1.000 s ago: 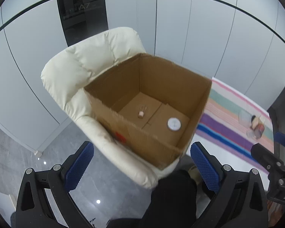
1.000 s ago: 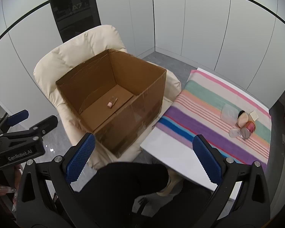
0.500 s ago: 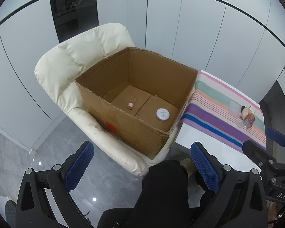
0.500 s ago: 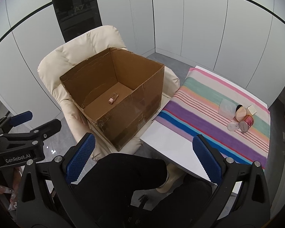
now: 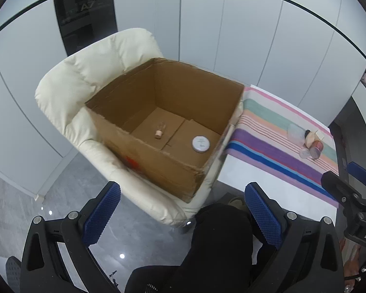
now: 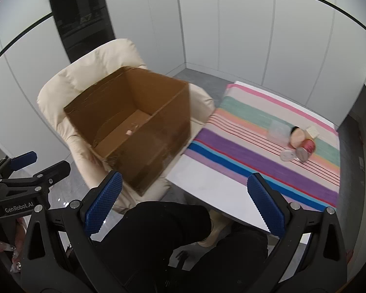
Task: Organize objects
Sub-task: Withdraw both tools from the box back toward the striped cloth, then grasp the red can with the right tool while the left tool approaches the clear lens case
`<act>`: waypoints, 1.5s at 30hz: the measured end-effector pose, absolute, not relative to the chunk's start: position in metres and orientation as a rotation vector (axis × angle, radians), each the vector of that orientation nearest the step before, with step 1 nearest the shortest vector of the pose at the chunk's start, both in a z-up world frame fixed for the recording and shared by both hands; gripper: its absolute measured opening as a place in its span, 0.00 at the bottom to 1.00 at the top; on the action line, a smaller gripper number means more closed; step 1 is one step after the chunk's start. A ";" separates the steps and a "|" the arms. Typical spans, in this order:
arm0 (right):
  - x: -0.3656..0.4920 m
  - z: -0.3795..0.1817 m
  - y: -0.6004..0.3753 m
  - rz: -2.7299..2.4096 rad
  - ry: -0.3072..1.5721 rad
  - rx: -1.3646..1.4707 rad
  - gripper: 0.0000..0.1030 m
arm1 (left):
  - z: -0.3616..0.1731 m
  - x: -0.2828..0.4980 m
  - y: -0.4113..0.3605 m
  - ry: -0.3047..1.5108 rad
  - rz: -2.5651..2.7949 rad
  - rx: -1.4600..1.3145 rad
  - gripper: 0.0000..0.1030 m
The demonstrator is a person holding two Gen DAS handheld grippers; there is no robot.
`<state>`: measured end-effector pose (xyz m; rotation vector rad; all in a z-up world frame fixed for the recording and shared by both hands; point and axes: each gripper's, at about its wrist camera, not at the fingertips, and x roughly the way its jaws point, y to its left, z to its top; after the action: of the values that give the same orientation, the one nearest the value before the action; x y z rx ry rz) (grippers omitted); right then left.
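both grippers, left gripper [image 5: 183, 216] & right gripper [image 6: 183, 205], spread wide w/ nothing held. ahead of left: open brown cardboard box [image 5: 144, 156] on cream padded chair [image 5: 97, 73], prob as drop bin, already holding white round lid [image 5: 200, 143] & small pink-capped vial [image 5: 158, 133]. ahead-right of right: remaining small jars [image 6: 297, 141] clustered on striped cloth [image 6: 244, 161], well apart, likely next pick.

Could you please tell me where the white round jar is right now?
In the left wrist view, the white round jar lies on the floor of the cardboard box, near its right wall, to the right of the small pink-capped bottle.
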<state>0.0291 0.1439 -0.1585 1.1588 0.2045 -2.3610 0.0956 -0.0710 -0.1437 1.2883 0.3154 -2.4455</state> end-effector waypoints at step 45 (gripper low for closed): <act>-0.040 -0.235 0.435 -2.767 -0.194 1.493 1.00 | -0.236 -0.091 0.176 0.000 -2.735 1.704 0.99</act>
<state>-0.0396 0.4353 -0.2348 1.4926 -0.1943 -2.7674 -0.0914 0.1763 -0.2357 1.7043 0.0002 -2.7349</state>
